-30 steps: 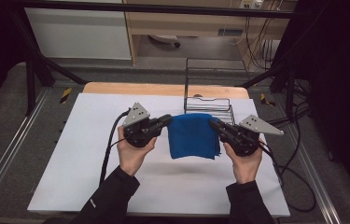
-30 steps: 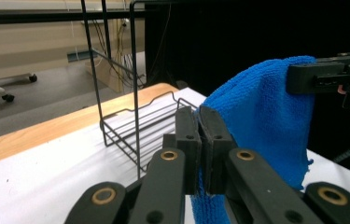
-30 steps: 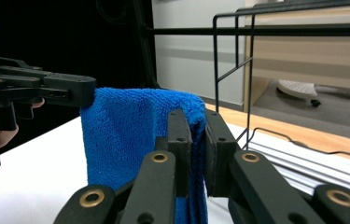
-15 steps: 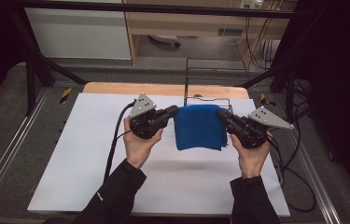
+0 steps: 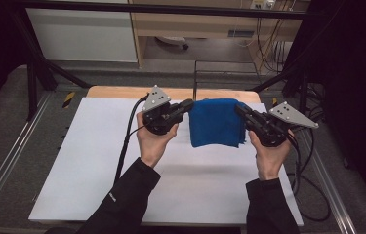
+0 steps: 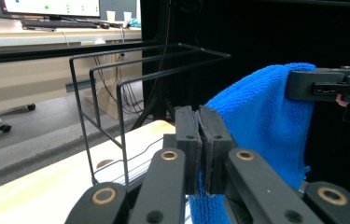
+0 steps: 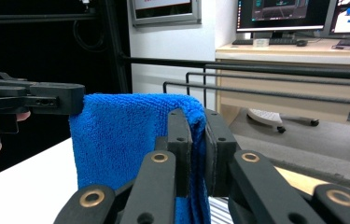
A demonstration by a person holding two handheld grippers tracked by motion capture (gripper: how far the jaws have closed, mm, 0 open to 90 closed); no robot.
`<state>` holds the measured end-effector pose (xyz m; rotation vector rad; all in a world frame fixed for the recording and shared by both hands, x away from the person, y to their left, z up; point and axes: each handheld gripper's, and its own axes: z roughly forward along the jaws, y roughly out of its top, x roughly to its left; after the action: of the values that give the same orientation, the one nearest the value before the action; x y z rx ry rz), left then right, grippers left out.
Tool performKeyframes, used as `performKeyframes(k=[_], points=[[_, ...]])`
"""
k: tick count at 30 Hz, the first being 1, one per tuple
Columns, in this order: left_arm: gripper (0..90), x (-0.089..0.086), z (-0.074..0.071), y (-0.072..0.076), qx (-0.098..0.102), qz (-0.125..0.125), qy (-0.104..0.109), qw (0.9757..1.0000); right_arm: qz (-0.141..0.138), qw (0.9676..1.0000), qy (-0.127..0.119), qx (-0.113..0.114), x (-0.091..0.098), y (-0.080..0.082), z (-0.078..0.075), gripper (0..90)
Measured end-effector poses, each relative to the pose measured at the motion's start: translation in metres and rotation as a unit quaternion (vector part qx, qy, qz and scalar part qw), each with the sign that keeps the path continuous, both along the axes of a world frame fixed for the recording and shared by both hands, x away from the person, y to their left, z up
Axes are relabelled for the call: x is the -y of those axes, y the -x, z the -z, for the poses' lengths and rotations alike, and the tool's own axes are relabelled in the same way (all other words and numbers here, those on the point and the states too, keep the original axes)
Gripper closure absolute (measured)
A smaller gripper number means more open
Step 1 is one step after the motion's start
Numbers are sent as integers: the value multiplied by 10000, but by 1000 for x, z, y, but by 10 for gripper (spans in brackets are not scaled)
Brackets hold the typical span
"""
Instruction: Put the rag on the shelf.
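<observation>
1. The left gripper is held up over the white table sheet, just to the left of the blue towel. Its jaws point right, toward the towel, and are pressed together on the towel's upper left corner.
2. In the left gripper view, those jaws stand almost closed, with a thin fold of the blue towel pinched between the pads.
3. The blue towel is folded and hangs between the two grippers, lifted off the white sheet. Its top edge runs level from one gripper to the other, and its lower edge hangs free below them.
4. The black wire rack stands just behind the towel, at the far edge of the wooden table. In the left gripper view the rack shows to the left of the towel, close behind it.
5. The right gripper is just to the right of the towel, with its jaws pointing left and clamped on the towel's upper right corner.
6. In the right gripper view, its jaws are nearly closed on the towel's folded edge, and the cloth drapes down on the left of them.
</observation>
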<state>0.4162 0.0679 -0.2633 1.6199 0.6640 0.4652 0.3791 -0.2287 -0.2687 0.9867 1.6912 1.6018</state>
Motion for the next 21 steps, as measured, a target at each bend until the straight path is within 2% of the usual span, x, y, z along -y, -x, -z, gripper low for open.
performKeyframes(k=[2,9,21], points=[[872,2,-2,-3,4,-10,38,10000,57,9999,69,79,1,-2,-4,836],[873,7,-13,-11,100,-2,112,9999,135,9997,51,176,3,-6,-13,836],[872,14,-36,-20,343,22,236,9991,249,9987,-89,443,10,-13,-36,836]])
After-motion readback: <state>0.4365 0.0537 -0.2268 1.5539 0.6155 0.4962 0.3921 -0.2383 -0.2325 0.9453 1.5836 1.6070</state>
